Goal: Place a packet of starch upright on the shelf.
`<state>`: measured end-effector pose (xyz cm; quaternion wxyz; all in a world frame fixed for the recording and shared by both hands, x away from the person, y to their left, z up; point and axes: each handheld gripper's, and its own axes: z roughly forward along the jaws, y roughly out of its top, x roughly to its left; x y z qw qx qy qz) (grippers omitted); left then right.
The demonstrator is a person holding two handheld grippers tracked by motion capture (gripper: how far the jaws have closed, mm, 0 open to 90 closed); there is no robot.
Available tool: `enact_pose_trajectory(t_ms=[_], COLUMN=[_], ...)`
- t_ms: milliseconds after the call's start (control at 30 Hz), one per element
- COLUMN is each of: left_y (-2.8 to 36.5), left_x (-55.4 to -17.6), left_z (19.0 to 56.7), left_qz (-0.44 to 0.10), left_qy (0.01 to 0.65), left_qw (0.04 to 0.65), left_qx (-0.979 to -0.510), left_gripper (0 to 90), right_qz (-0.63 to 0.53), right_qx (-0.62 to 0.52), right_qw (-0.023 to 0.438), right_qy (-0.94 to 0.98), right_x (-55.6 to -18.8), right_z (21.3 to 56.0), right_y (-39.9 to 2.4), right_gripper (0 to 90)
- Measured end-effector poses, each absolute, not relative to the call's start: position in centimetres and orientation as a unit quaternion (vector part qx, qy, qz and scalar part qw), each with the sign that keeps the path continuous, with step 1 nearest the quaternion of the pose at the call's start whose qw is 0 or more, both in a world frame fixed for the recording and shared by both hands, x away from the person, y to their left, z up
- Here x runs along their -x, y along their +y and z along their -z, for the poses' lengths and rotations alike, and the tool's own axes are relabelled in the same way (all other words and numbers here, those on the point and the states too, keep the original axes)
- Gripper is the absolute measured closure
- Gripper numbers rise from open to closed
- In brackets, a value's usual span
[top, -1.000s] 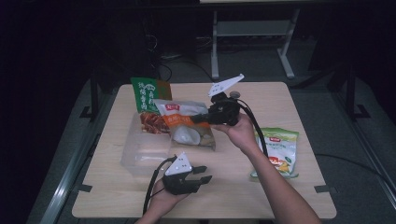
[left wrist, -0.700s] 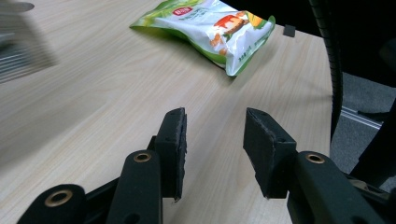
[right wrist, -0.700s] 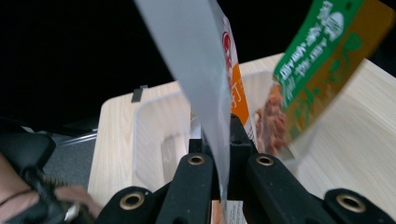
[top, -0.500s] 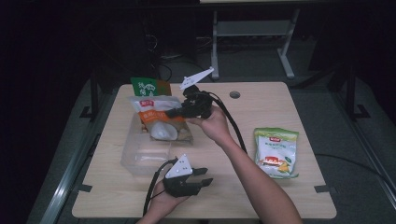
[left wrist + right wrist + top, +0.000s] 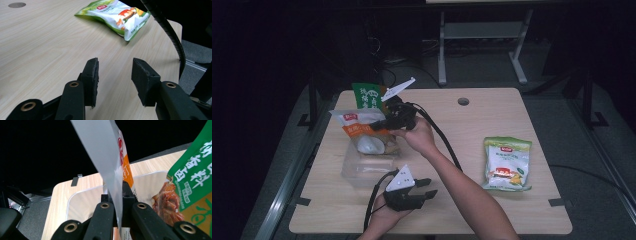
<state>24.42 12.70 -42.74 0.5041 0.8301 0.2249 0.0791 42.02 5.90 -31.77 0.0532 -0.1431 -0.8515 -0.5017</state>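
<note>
**Orange-and-white packet pinched over the clear tub**

Clamped edge-on between the two black jaws of the right gripper [image 5: 379, 125]: an orange-and-white snack packet [image 5: 364, 137], its silvery back face rising straight up from the pads in the right gripper view. Held above the clear plastic tub [image 5: 357, 172] near the table's left side, lower end hanging toward the tub's opening. Flat, glossy, with a red logo at the top, an orange band beneath and a pale food picture lower down.

Left gripper [image 5: 424, 187] resting low near the table's [image 5: 512, 210] front edge, jaws parted, having just been opening, with bare wood between the pads.

Three packets counted: the held one, a green packet [image 5: 366, 96] standing just behind the tub, and a green-and-white packet [image 5: 506, 162] lying flat, well apart on the right. One tub. Two grippers.
</note>
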Motion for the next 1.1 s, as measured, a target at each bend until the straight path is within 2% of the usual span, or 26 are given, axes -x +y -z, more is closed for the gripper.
enact_pose_trajectory(t_ms=[700,833,1000,1100], left_y=[13.5,13.4,13.2,13.2], left_x=[-24.3,-24.3,-24.2,-24.2], left_z=[42.5,42.5,42.6,42.6], left_qz=[-0.081,-0.081,-0.08,-0.08], left_qy=[0.228,0.227,0.228,0.227], left_qw=[0.507,0.506,0.506,0.505], left_qx=[-0.827,-0.828,-0.828,-0.829], left_gripper=[55.9,55.9,55.4,55.2], right_qz=[0.503,0.498,0.486,0.485], right_qx=[0.162,0.162,0.162,0.16], right_qw=[0.094,0.083,0.073,0.066], right_qy=[-0.844,-0.848,-0.855,-0.857], right_x=[-42.7,-42.8,-42.6,-42.6], right_z=[35.5,35.7,35.5,35.4], right_y=[8.8,8.2,7.6,7.0], right_gripper=[89.7,88.9,83.8,85.4])
